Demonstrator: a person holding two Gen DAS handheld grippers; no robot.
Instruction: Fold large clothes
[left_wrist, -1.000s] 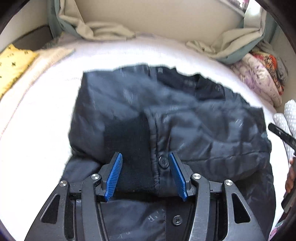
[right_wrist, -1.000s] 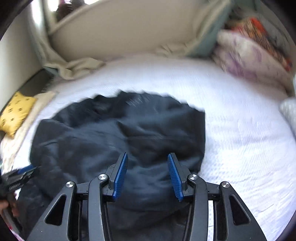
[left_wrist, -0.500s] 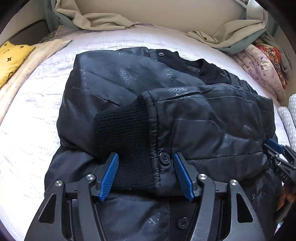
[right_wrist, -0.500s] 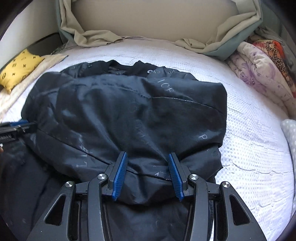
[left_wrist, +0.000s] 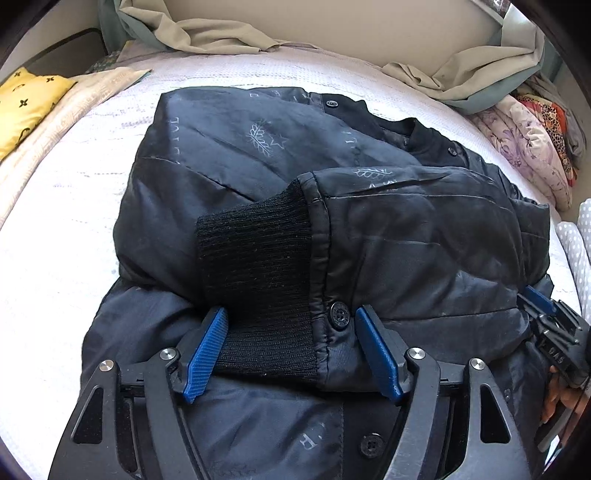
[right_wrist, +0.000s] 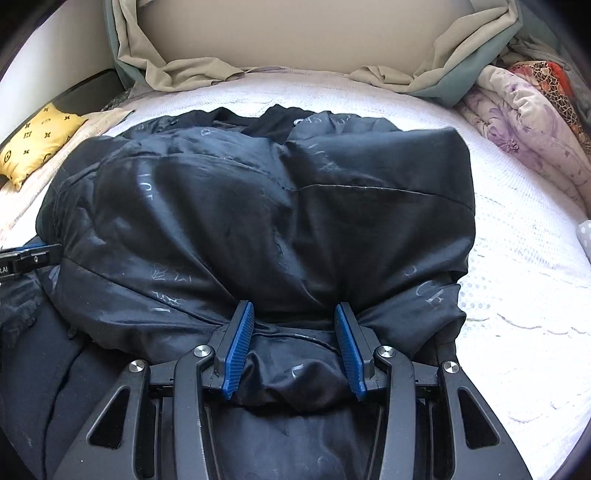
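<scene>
We see the dark navy quilted jacket lying folded on the white textured bedspread. Our left hand-held gripper is opening, its blue pads straddling the black ribbed knit cuff without pressing it. Our right hand-held gripper is clenched on a bunched fold of the jacket's lower edge.

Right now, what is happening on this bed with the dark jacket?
A person is folding a dark padded jacket on a white bed with two handheld grippers. The sleeve with the knit cuff lies folded across the body. The left gripper has the cuff between its jaws, which are opening. The right gripper is shut on a bunched fold of the jacket at its other side.
</scene>
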